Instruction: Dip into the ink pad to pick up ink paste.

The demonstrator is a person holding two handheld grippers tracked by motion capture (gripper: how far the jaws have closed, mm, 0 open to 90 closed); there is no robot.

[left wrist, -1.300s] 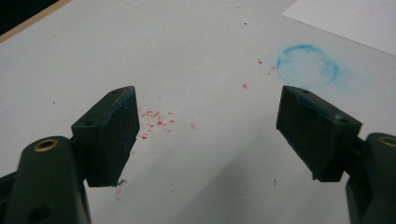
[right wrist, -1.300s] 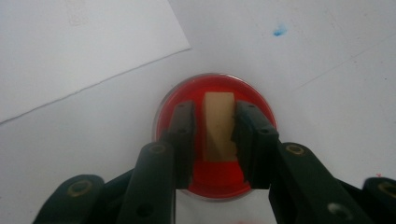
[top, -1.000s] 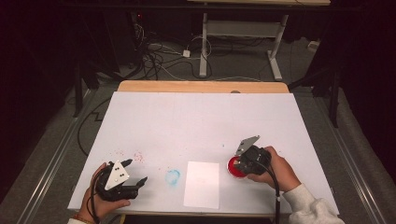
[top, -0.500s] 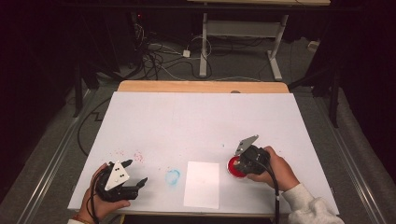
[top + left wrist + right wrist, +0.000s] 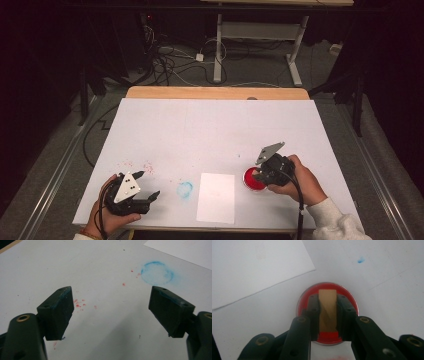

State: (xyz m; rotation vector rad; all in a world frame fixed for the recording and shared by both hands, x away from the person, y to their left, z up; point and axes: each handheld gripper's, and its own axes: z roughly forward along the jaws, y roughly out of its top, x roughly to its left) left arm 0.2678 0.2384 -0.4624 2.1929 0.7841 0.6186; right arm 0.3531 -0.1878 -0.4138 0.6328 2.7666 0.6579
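Observation:
My right gripper (image 5: 260, 175) (image 5: 327, 300) is shut on a small tan wooden block (image 5: 327, 307). The block's end rests inside a round red ink pad (image 5: 250, 181) (image 5: 348, 295) at the table's front right. Left of the pad lies a white paper sheet (image 5: 216, 197) (image 5: 254, 270) (image 5: 185, 250). At the front left my left gripper (image 5: 149, 184) (image 5: 111, 305) is open just above the white table (image 5: 215, 130), with nothing between its blue-smeared pads (image 5: 62, 307).
A blue ring stain (image 5: 184, 189) (image 5: 157, 273) marks the table between the left gripper and the paper. Red ink specks (image 5: 135, 164) (image 5: 79, 303) dot the surface near the left gripper. A small blue smudge (image 5: 361, 260) lies beyond the pad. Cables cross the floor (image 5: 170, 55) behind the table.

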